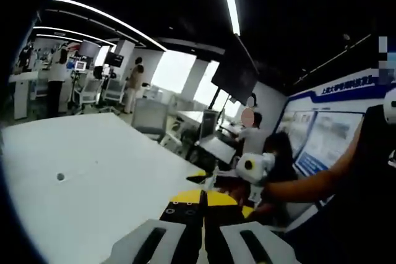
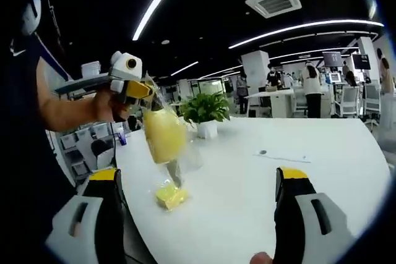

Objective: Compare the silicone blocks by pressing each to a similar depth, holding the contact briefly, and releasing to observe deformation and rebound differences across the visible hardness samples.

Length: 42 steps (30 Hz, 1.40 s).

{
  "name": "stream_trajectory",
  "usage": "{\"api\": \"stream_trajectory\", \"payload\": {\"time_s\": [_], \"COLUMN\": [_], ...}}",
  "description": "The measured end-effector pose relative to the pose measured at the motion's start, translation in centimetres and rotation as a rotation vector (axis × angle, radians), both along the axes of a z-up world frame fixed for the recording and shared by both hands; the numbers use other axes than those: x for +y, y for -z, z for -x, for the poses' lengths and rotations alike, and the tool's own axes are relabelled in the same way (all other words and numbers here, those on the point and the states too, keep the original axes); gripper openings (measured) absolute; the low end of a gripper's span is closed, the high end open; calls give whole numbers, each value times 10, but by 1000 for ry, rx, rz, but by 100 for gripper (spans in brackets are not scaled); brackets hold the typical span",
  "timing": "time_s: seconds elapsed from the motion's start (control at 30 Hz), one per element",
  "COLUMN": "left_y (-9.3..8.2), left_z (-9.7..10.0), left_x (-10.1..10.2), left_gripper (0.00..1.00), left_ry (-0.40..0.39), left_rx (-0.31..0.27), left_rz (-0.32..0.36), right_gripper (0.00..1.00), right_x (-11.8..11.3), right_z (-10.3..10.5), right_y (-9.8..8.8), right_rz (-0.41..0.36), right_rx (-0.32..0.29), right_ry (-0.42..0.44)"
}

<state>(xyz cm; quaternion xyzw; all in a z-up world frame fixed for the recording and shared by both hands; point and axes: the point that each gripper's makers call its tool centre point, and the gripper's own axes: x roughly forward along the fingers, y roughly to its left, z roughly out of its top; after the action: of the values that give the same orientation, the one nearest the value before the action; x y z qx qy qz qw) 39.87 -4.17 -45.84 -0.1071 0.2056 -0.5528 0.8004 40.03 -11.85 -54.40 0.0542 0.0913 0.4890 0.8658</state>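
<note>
Silicone block (image 2: 171, 196), small and yellow, lies on the white bench (image 2: 247, 177). Left gripper (image 2: 148, 100) holds a yellow bag (image 2: 164, 133) above it, fingers closed. Right gripper (image 2: 198, 214) gaping, empty. Pressing not begun; next: lower onto block.

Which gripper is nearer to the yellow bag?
Left. The left gripper holds the yellow bag up by its top; the right gripper, fingers wide apart, sits back from it across the white table.
</note>
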Motion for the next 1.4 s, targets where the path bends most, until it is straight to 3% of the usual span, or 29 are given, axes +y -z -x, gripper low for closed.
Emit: {"api": "stream_trajectory", "payload": {"time_s": [0.3,0.37,0.43,0.53,0.83,0.87,0.97,1.03,1.13,1.4], "left_y": [-5,-4,-4,-2,-8,-8,-8,-9,-11,-13], "left_z": [7,10,11,12,11,11,14,16,18,23], "left_x": [-11,-13,-13,-16,-15,-14,-11,-9,-4,8], "left_gripper": [0,0,0,0,0,0,0,0,0,0], "left_ry": [12,15,2,-13,-6,-2,26,44,73,96], "left_rx": [10,17,16,18,29,30,40,48,47,72], "left_rz": [6,11,16,17,41,42,40,39,32,31], "right_gripper": [96,82,76,71,55,54,47,41,31,21], "right_x": [21,28,33,34,41,45,54,62,75,87], "right_z": [-3,12,22,21,19,15,14,19,30,35], "right_y": [-22,-30,-21,-29,-25,-24,-23,-20,-24,-28], "right_rz": [-87,-111,-89,-106,-124,-166,-202,-217,-226,-193], "right_rx": [-26,-62,22,-56,-47,-23,-15,33,8,9], "right_ry": [-101,-191,-256,-268,-314,-305,-298,-311,-321,-271]}}
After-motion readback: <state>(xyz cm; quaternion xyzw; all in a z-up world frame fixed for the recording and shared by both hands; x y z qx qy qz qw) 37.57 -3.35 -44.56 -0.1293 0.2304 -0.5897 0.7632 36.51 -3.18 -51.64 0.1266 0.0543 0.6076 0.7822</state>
